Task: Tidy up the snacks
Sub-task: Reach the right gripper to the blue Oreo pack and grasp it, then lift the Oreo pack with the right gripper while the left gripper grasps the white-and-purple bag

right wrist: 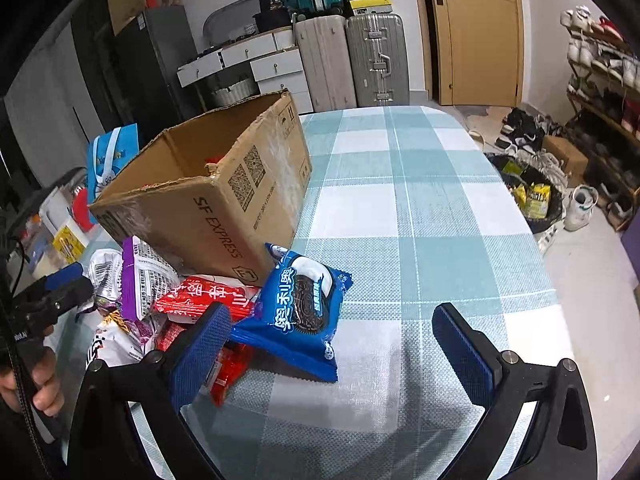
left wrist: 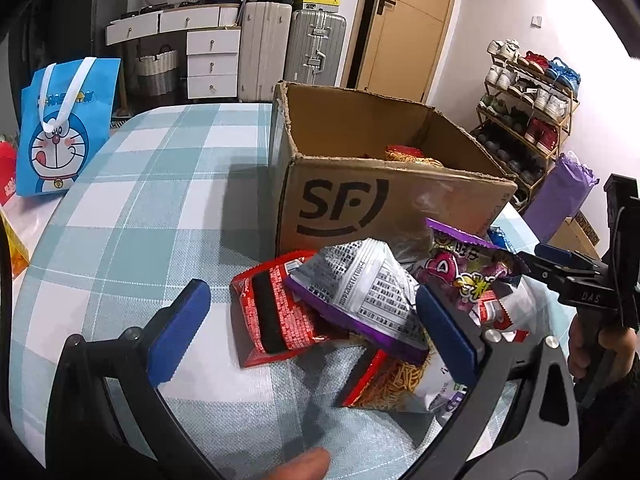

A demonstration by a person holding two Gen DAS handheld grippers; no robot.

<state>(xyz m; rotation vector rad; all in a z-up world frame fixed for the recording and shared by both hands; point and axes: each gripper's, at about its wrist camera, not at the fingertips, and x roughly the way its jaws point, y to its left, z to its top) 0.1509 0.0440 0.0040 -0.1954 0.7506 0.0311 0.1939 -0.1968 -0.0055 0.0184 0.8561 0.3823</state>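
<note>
Both the left gripper (left wrist: pixel 312 320) and right gripper (right wrist: pixel 332 344) (jaws spread, empty) hovered over a checked tablecloth (right wrist: pixel 420 200). Suitcases (right wrist: pixel 352 60) lined the far wall.

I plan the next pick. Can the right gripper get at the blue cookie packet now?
Probably yes. The right gripper is open, and the blue cookie packet lies on top at the pile's edge between its fingers, with nothing covering it.
</note>
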